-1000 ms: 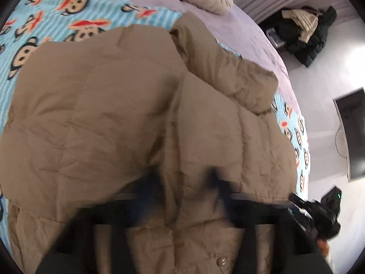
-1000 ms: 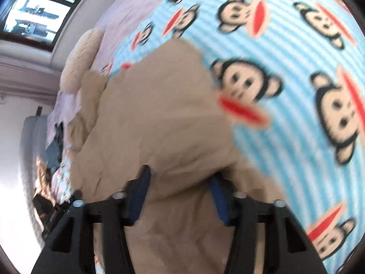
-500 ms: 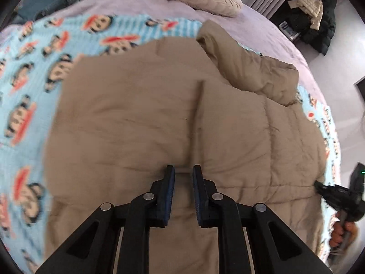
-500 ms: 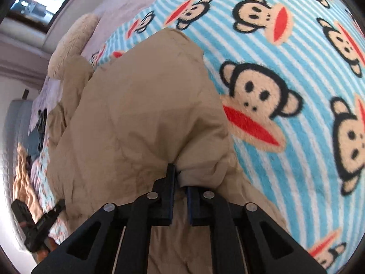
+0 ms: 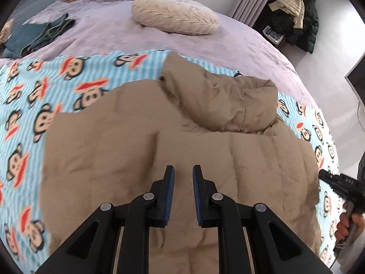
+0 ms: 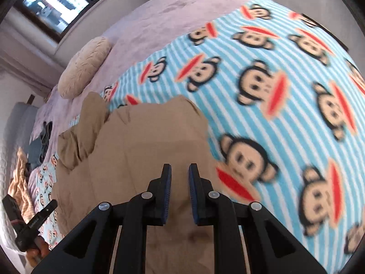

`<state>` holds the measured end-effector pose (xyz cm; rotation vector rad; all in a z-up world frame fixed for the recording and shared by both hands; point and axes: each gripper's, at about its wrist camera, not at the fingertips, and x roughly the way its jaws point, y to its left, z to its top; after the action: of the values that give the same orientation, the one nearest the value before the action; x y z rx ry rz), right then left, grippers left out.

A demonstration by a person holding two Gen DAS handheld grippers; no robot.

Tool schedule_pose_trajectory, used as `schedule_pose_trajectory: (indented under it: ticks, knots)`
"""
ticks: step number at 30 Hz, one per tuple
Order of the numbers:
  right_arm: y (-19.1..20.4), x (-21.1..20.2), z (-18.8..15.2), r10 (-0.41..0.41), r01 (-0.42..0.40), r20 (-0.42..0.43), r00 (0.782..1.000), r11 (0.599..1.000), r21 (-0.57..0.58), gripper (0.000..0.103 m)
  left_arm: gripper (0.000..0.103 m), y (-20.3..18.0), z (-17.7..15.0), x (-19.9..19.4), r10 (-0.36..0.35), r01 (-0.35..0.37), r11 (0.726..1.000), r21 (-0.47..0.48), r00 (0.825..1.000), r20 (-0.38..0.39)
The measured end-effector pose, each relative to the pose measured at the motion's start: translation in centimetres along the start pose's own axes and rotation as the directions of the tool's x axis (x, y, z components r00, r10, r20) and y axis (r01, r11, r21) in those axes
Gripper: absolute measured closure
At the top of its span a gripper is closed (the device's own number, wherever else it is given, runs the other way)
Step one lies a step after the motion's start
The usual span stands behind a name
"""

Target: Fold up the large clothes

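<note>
A tan quilted jacket [image 5: 205,141] lies spread on a blue striped monkey-print blanket [image 5: 57,96], with its hood bunched at the far end [image 5: 228,105]. My left gripper [image 5: 183,171] hovers above the jacket's middle. Its jaws stand almost together and hold nothing. In the right wrist view the jacket [image 6: 141,155] fills the lower left, next to the blanket [image 6: 273,91]. My right gripper [image 6: 180,169] hangs over the jacket's edge with a narrow gap between its pads and no fabric in it. Each gripper shows in the other's view, held by a hand [image 5: 349,223].
The blanket covers a lilac bedspread [image 5: 228,45] with a cream pillow [image 5: 175,13] at the far end. Dark folded clothes [image 5: 41,34] lie at the far left. A heap of coats [image 5: 294,16] sits beyond the bed, and a dark screen [image 5: 358,80] is at the right.
The right gripper let go of the jacket fold it pinched half a second ago. Both grippers have lifted away from the jacket, so more of the bed shows.
</note>
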<state>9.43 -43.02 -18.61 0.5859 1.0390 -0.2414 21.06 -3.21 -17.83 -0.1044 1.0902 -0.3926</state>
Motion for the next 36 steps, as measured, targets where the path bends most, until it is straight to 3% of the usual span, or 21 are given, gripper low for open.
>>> schedule_pose_trajectory:
  ticks: [3,9,13,20,25,28,36]
  knots:
    - [-0.6,3.0,-0.2,-0.05,0.049,-0.042,0.998,0.999,-0.023,0.086,0.085,0.2,-0.8,3.5,0.102,-0.101,0.995,0.024,0.994,-0.043]
    - [-1.4,5.2,-0.7,-0.036,0.036,-0.024,0.999,0.999,-0.027,0.086,0.085,1.0,-1.3,4.9,0.053,-0.053,0.998,0.017,0.998,-0.041]
    - [-0.9,4.0,-0.9,-0.074,0.073,-0.036,0.997,0.997,-0.034,0.086,0.085,1.1,-1.2,4.8,0.046,-0.045,0.999,0.024,0.998,-0.046]
    - [0.2,-1.9,-4.9,-0.204,0.211,0.059,0.977,0.964,-0.159,0.082,0.085,0.9,-1.2,4.8,0.065,-0.064,0.998,0.026,0.997,-0.045]
    - [-1.1,-1.7,-6.8,-0.244,0.242,0.009,0.97,0.955,-0.17,0.071,0.085,0.4,-1.2,4.7,0.094,-0.092,0.995,0.041,0.994,-0.052]
    - [-2.3,-1.0,-7.0,-0.226,0.221,-0.031,0.974,0.968,-0.116,0.068,0.085,0.0,-1.0,3.6,0.127,-0.124,0.991,0.039,0.99,-0.066]
    - [-2.5,-4.7,-8.6,-0.159,0.157,-0.045,0.986,0.987,-0.043,0.063,0.085,-0.2,-3.3,-1.5,0.171,-0.167,0.984,0.064,0.983,-0.062]
